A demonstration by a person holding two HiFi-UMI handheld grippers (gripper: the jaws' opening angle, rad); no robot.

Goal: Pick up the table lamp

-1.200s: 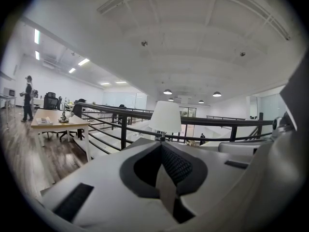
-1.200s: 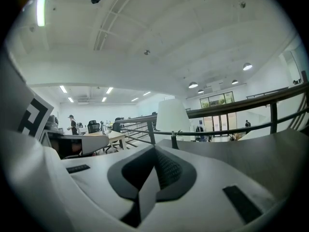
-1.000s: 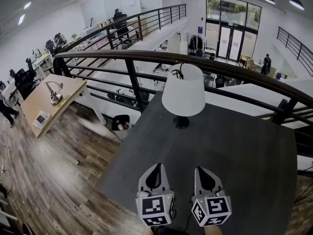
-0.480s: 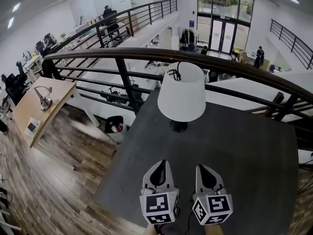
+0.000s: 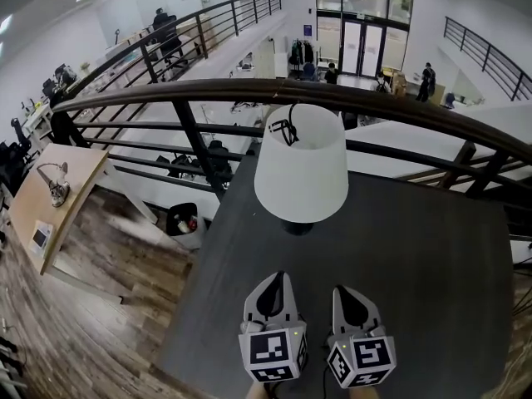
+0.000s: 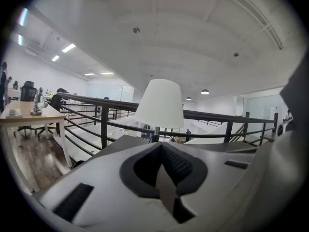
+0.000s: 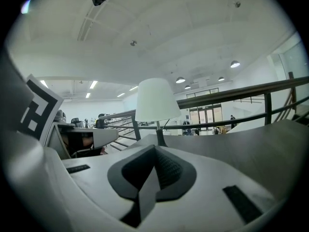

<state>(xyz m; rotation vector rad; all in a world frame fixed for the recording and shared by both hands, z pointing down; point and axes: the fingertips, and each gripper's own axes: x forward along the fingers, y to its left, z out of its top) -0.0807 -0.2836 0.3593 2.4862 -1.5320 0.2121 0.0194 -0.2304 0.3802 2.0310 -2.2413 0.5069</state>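
While a single table lamp (image 5: pixel 300 173) stands upright near the far edge of a dark grey table (image 5: pixel 432 298), white shade above a slim stem and a round dark base (image 5: pixel 298 227), a black metal railing (image 5: pixel 166 96) curves close behind it. Beyond the rails an open office falls away to a lower level, with glass doors (image 5: pixel 362 44) at the far end and a few distant people. To the left, below the table's edge, lie a plank floor (image 5: pixel 100 306), one pale wooden desk (image 5: pixel 51 202) and one dark bin (image 5: pixel 181 220).

Two grippers hang low over the table's near edge, side by side and both pointing at the lamp: the left gripper (image 5: pixel 275 278) and the right gripper (image 5: pixel 342 291), each carrying one marker cube. A stretch of bare tabletop separates them from the lamp's base, which lies ahead of them, closer to the left gripper's line. Both gripper views show the lamp straight ahead, framed by the railing. Each pair of jaws is pressed together, clenched on nothing.

Count: one lamp, one table, two grippers.
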